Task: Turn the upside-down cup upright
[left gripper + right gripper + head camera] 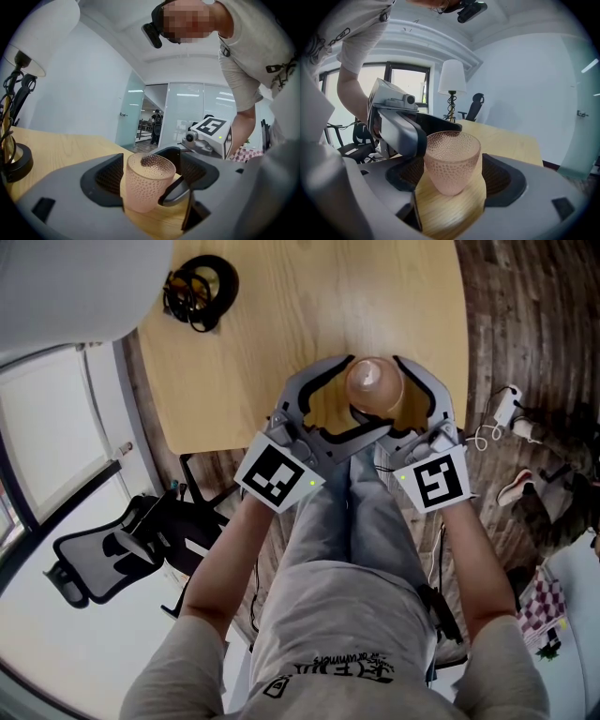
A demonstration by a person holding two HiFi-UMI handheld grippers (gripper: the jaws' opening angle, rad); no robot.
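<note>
- Cup (pixel 375 382): pink, dimpled glass. It stands upright with its mouth up on the wooden table (pixel 281 296), close to the edge nearest the person.
- Left gripper (pixel 152 178): I read its jaws as spread. The cup sits between them, closer to the left pad. On the other side there is a clear gap, and one finger (pixel 176 192) of the other tool sits in it. I see no pinch.
- Right gripper (pixel 454 178): its jaws are spread wide with the cup between them. Bare table shows between the cup's foot and each pad. The pads do not press the glass.
- Head view: the two tools come in from the near edge, and their inner fingers cross just in front of the cup. The outer fingers curve round it on either side.
- Marker cubes (pixel 278 472) (pixel 433 479): both hang past the table edge, over the person's grey trousers.
- Lamp (pixel 452 77): white shade. Its dark base (pixel 202 287) with coiled cable sits at the far left of the table, well apart from the cup.
- Office chair (pixel 112 549): black, on the floor left of the table.
</note>
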